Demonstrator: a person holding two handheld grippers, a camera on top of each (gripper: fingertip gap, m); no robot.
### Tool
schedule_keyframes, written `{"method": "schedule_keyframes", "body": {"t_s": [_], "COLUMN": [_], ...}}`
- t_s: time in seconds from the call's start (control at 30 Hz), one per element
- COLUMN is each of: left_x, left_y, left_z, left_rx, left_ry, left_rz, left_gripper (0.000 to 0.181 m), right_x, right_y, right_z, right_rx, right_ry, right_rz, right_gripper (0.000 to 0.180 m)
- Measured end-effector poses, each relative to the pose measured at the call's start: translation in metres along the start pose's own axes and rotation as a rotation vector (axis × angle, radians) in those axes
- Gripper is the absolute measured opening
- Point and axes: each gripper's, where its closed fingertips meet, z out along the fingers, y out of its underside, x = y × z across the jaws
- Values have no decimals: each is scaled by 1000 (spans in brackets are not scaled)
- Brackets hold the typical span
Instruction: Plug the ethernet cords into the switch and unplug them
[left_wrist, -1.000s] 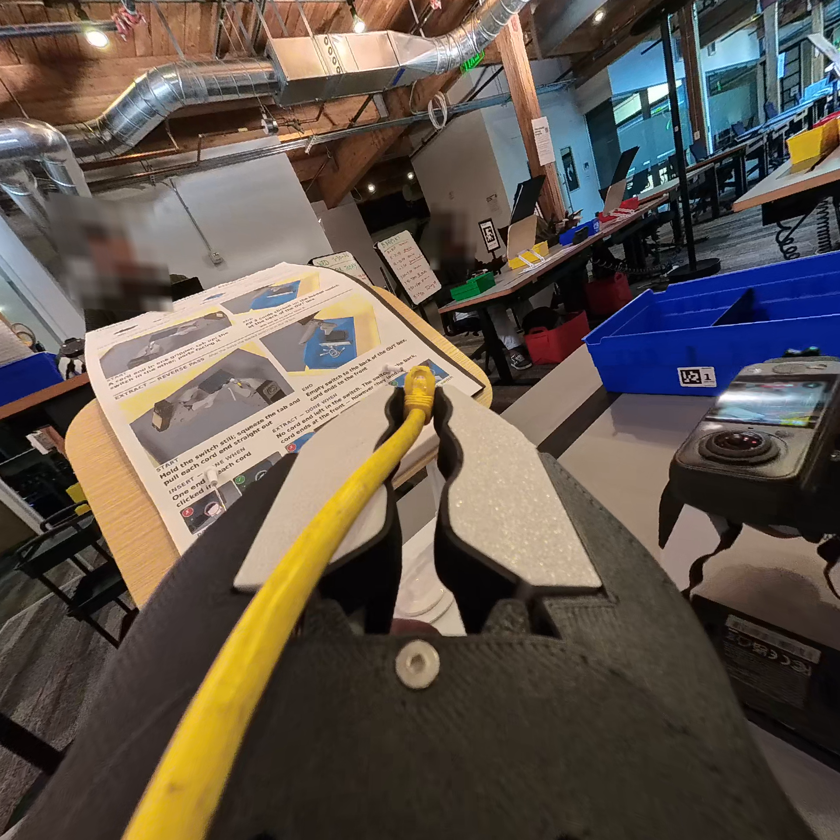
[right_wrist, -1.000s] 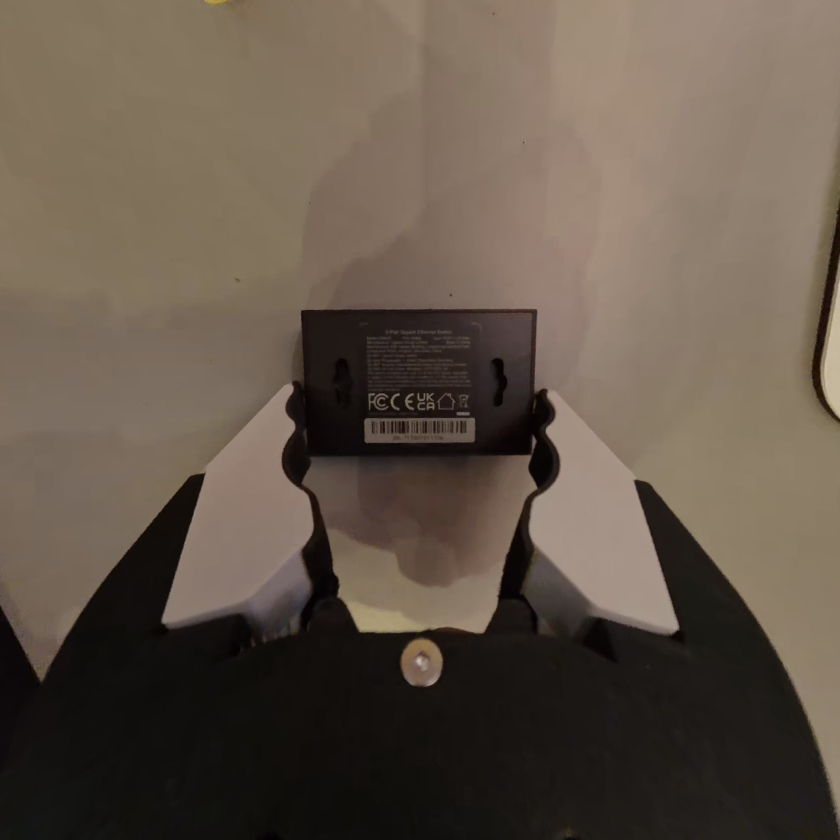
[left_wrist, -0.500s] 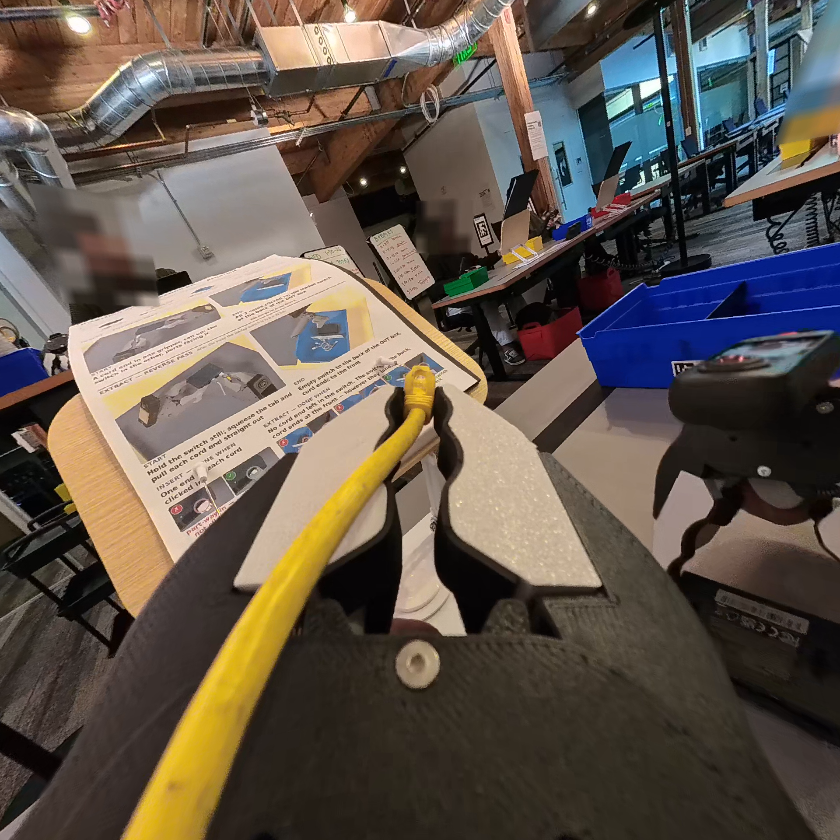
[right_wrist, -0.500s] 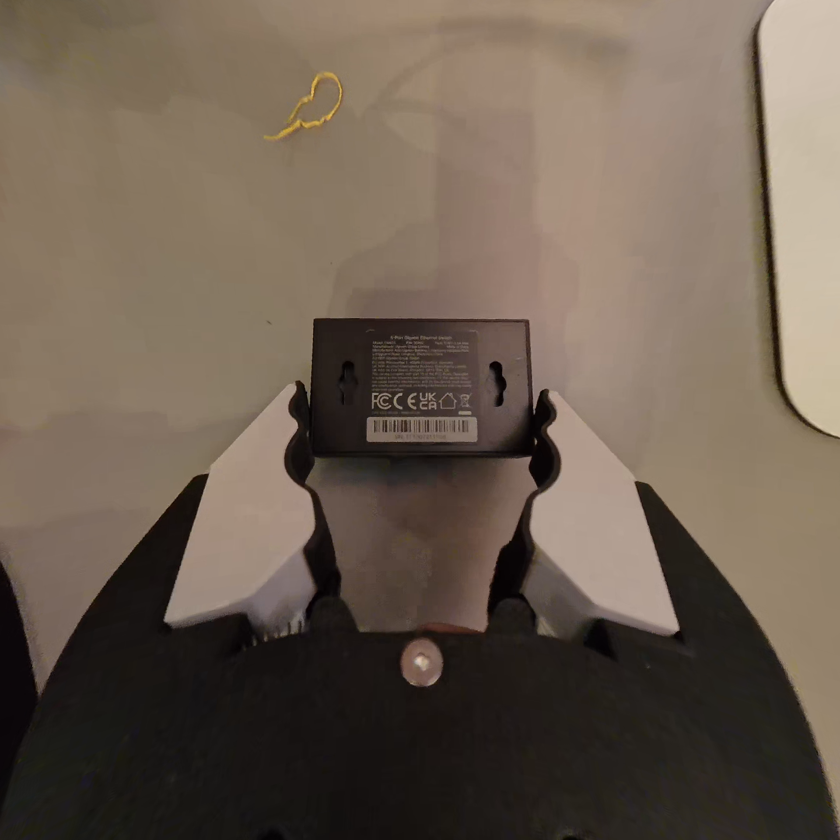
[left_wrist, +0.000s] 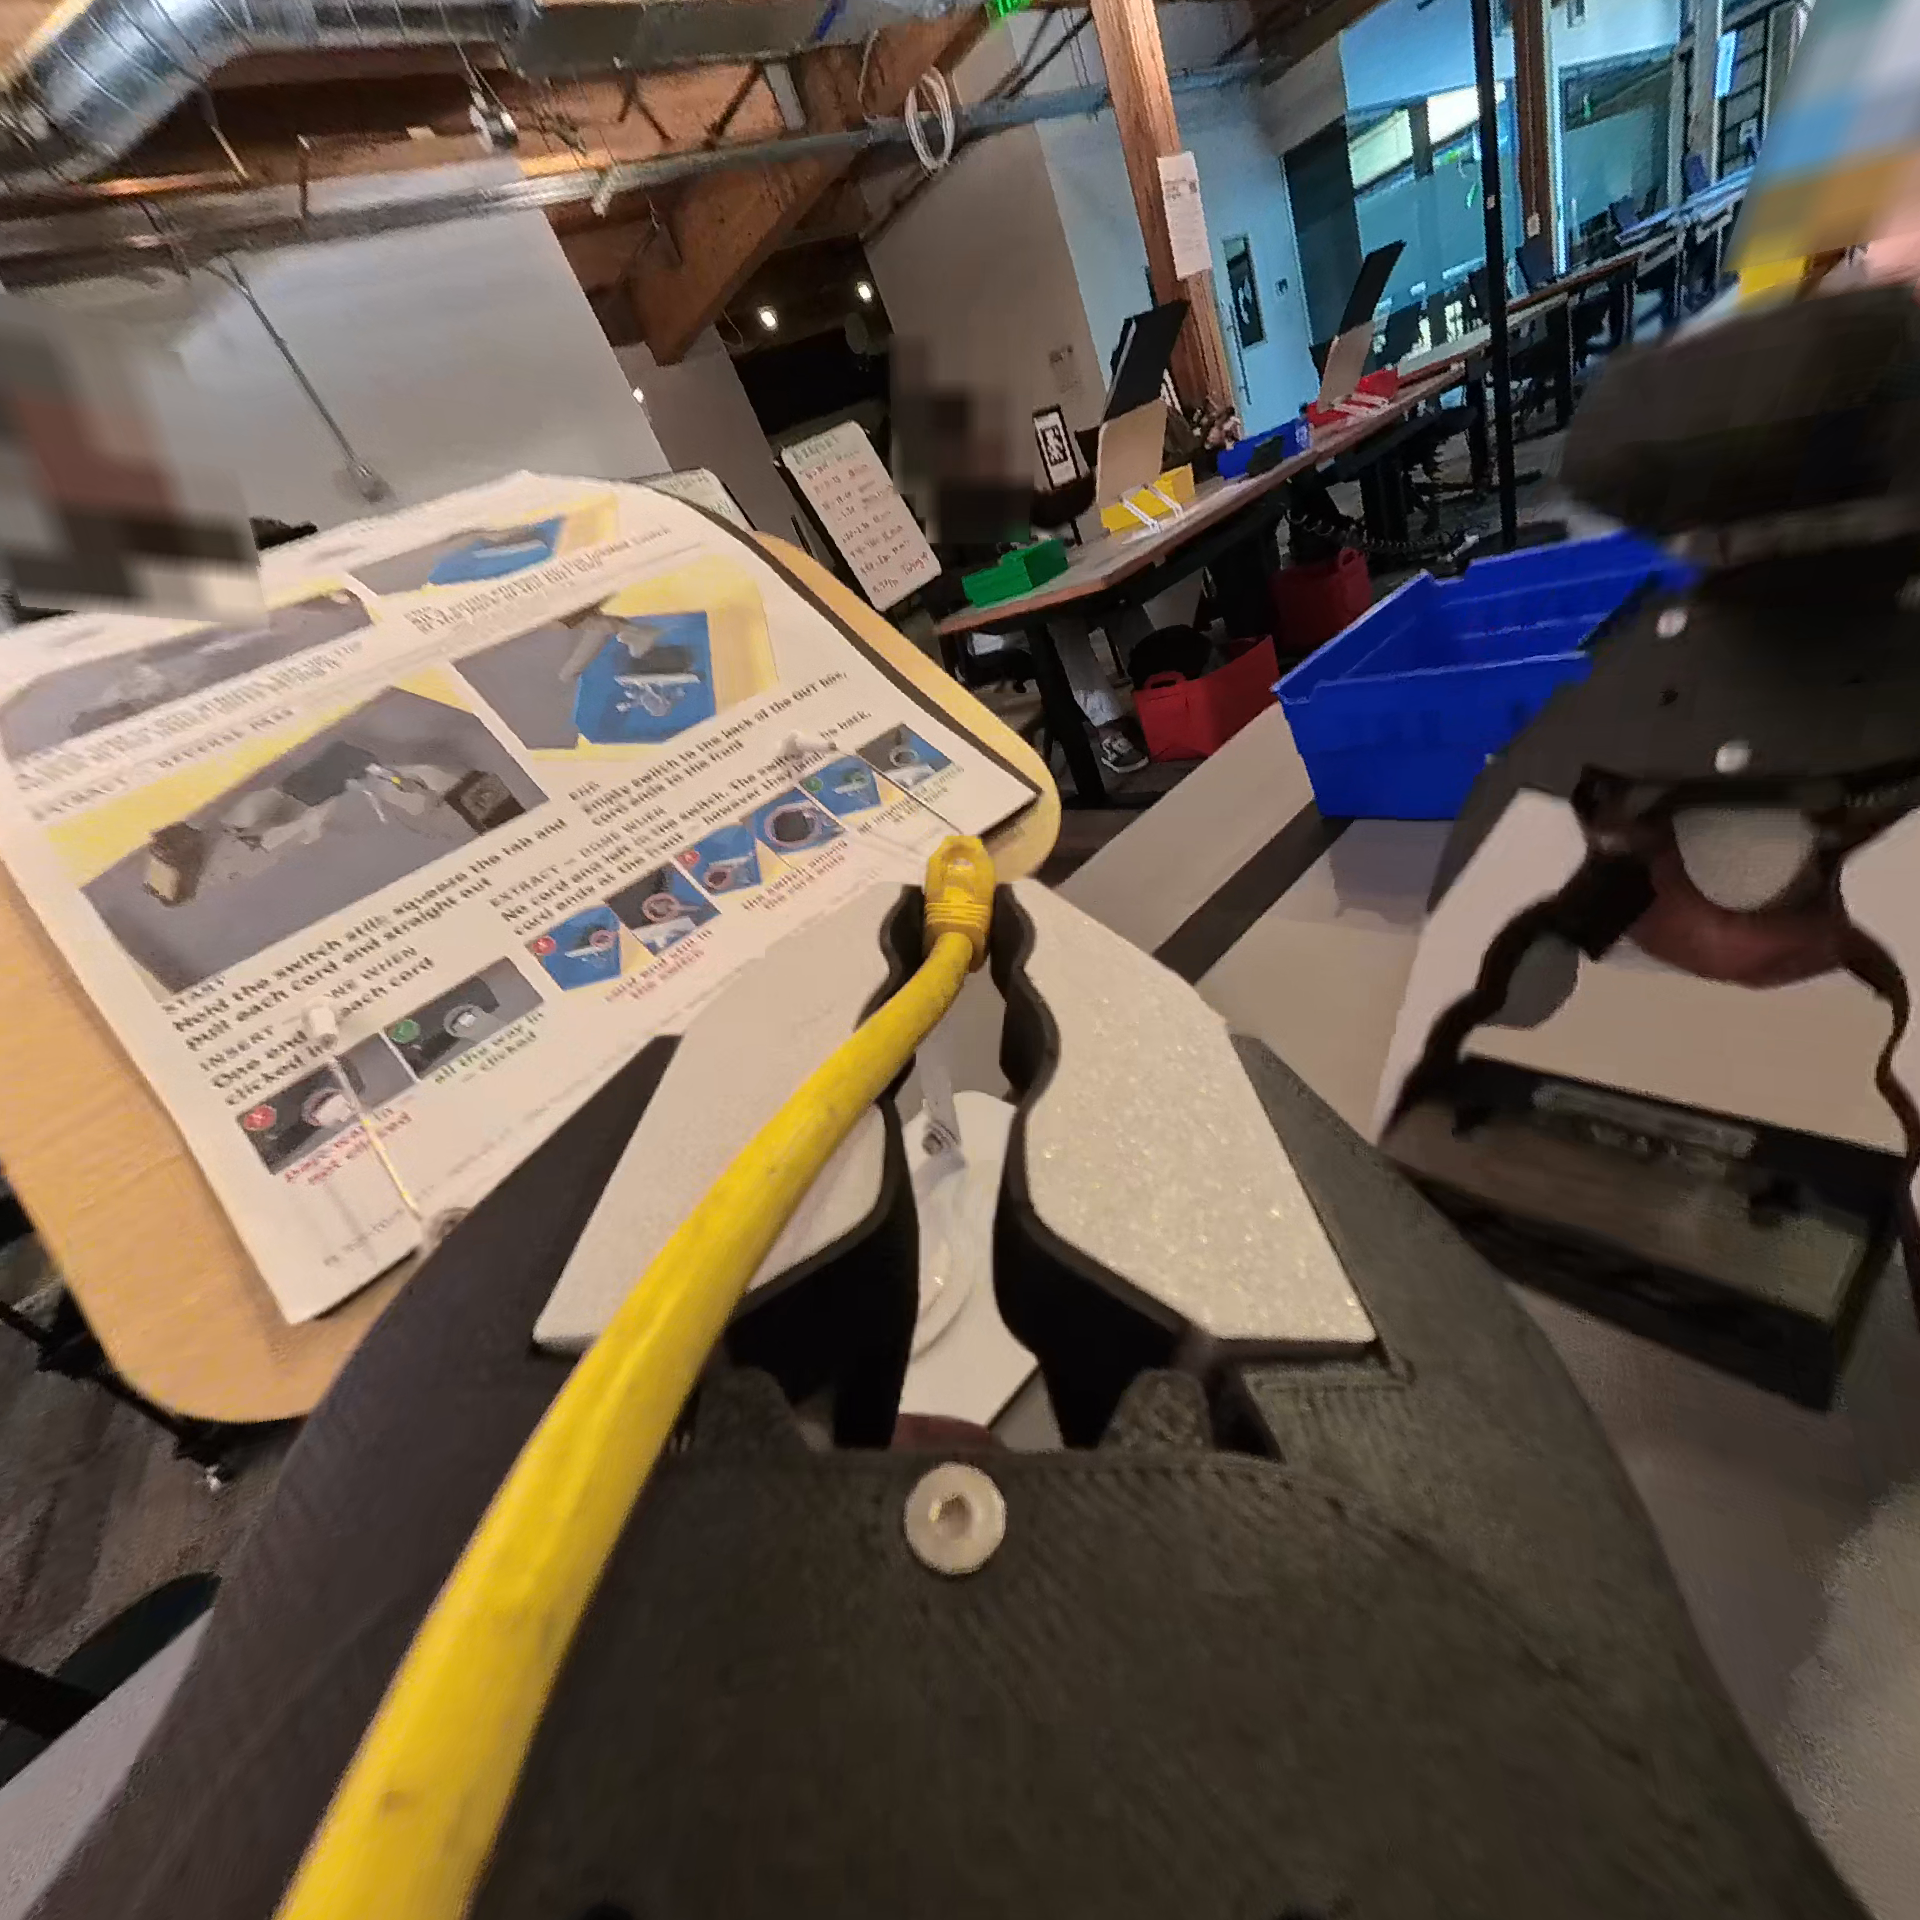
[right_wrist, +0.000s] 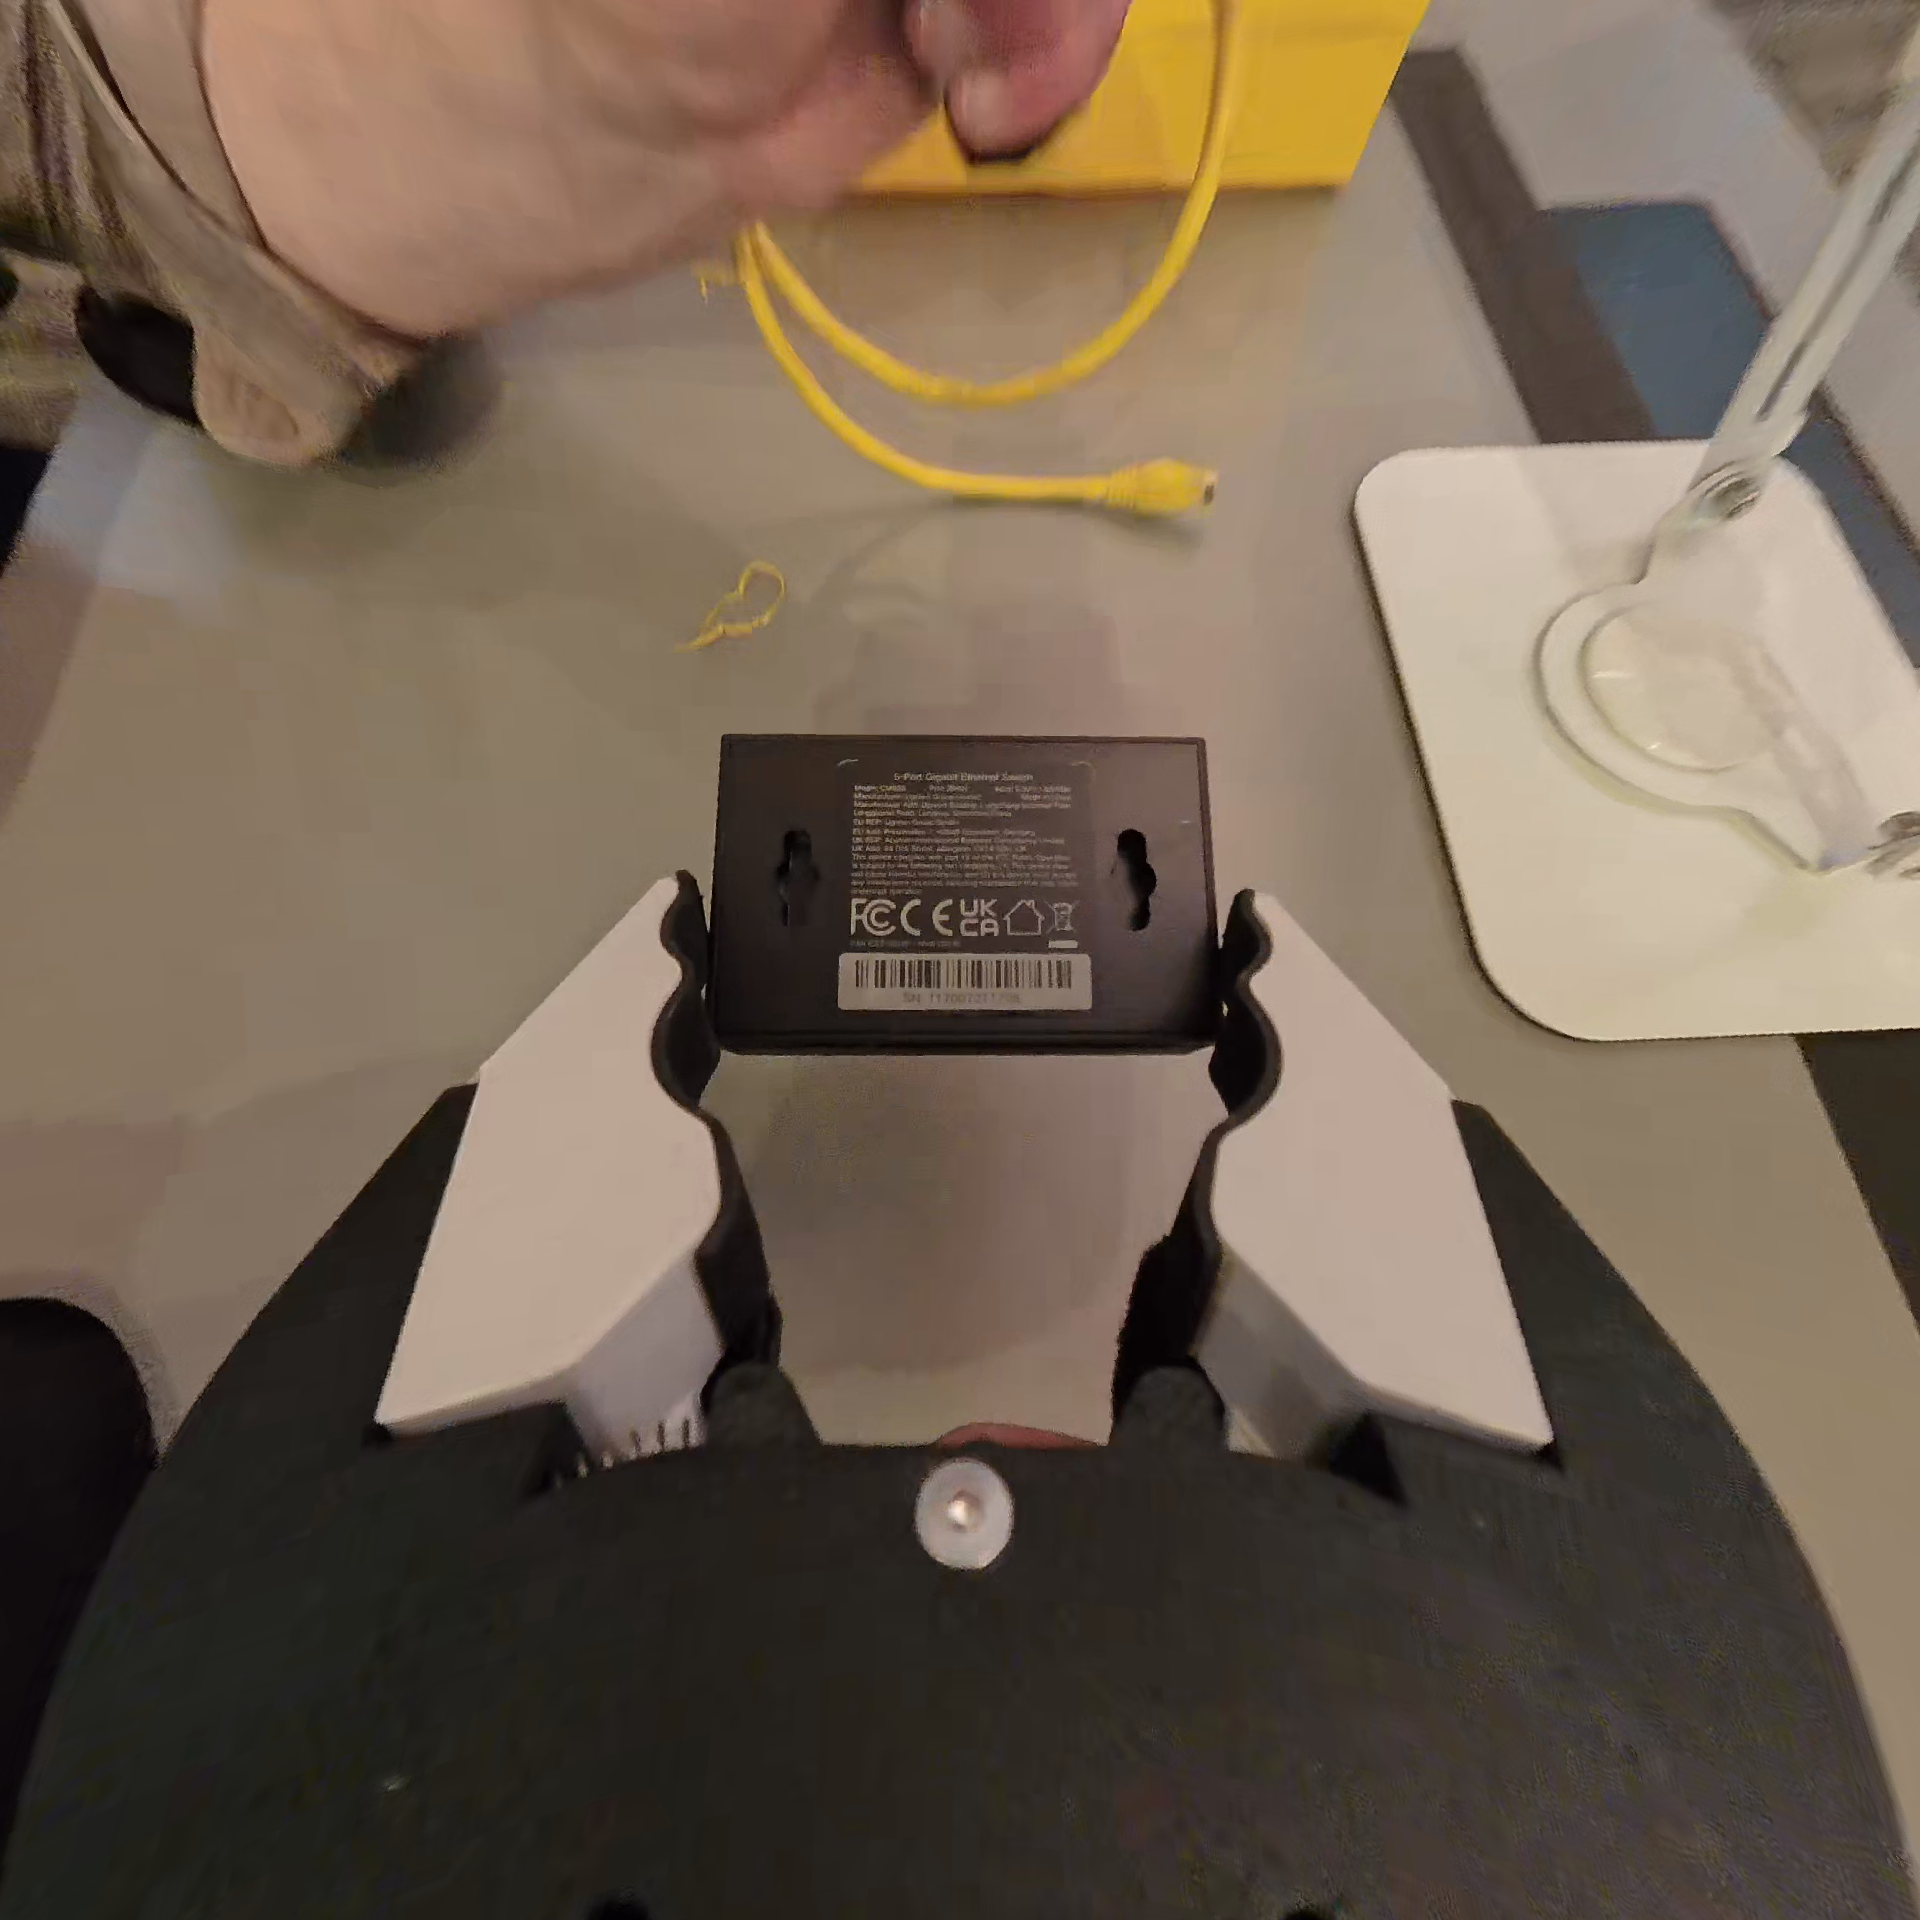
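Observation:
My left gripper (left_wrist: 954, 920) is shut on a yellow ethernet cord (left_wrist: 790, 1132). Its plug (left_wrist: 956, 868) sticks out past the fingertips, and the cord trails back over the left finger. My right gripper (right_wrist: 961, 951) is shut on the black switch (right_wrist: 961, 862), held by its two short sides above the grey table, label side up. The right gripper (left_wrist: 1662, 977) and the switch (left_wrist: 1652, 1226) also show, blurred, at the right of the left wrist view. The switch ports are hidden. The yellow cord's other end (right_wrist: 1153, 486) lies on the table beyond the switch.
A hand (right_wrist: 540, 135) holds the left gripper at the top of the right wrist view. A yellow bin (right_wrist: 1195, 104) stands behind the cord. A white stand base (right_wrist: 1538, 790) is at right. A yellow twist tie (right_wrist: 738, 613) lies loose. An instruction sheet (left_wrist: 416, 831) on a wooden board and a blue bin (left_wrist: 1455, 686) stand ahead. Spacing between my two grippers at the tips: around 15 cm.
My right gripper has lifted and tilted up with the switch, bringing the cord, hand and yellow bin into view. My left gripper has shifted slightly, still holding the cord.

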Motion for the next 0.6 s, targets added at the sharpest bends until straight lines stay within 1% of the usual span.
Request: {"method": "schedule_keyframes", "body": {"t_s": [0.1, 0.23, 0.3, 0.37, 0.47, 0.53, 0.6], "left_x": [16, 45, 58, 72, 84, 94, 106], "left_y": [18, 44, 49, 50, 48, 49, 48], "left_z": [9, 19, 21, 22, 20, 19, 17], "left_rx": [-76, -171, -187, -183, -156, -168, -167], "left_ry": [48, 150, 199, 274, 360, 422, 487], "left_rz": [6, -41, -39, -84, -132, -167, -188], "left_gripper": [13, 13, 13, 13, 13, 13, 13], "right_x": [2, 6, 10, 11, 9, 5, 5], "right_y": [-15, -25, -28, -33, -48, -61, -67], "right_z": [-18, -39, -46, -53, -62, -66, -61], "right_rx": [77, 151, 177, 226, 319, 380, 365], "right_ry": [52, 123, 166, 183, 172, 149, 147], "right_rz": [2, 8, 9, 17, 25, 18, 1], "right_gripper": [97, 97, 97, 97, 97, 96, 96]}}
